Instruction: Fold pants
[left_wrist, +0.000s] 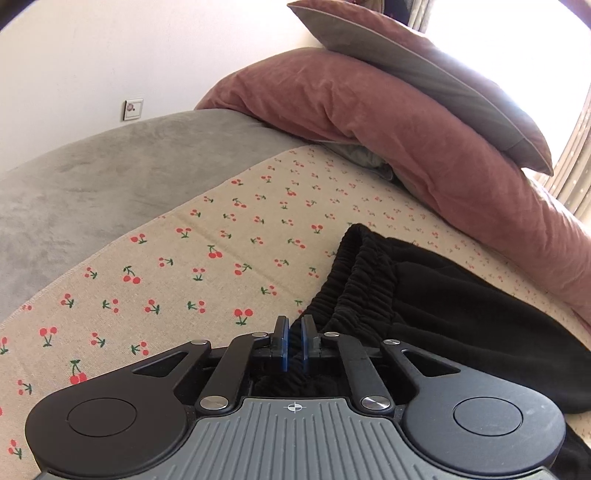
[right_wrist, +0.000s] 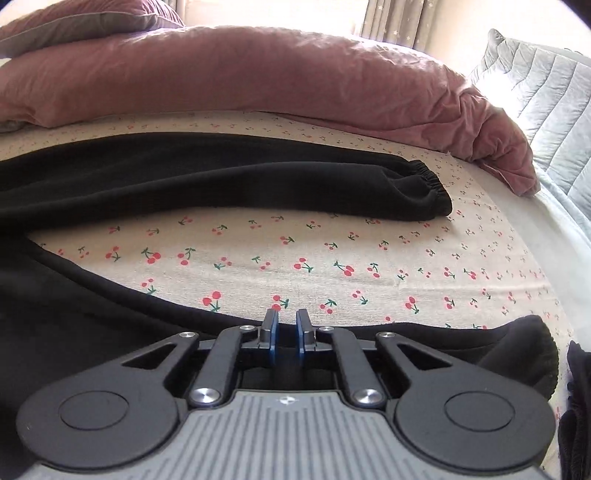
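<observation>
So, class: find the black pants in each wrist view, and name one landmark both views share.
Left wrist view: the black pants lie right of centre, their gathered waistband running down to the left gripper.
Right wrist view: the pants cross the middle as one leg, the other along the bottom at the right gripper.
Shared landmark: the pink duvet.

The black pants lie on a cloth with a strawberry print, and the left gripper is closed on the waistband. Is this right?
Not quite: the cloth has a cherry print, as the left wrist view shows. The rest holds: the left gripper is closed on the waistband of the black pants.
</observation>
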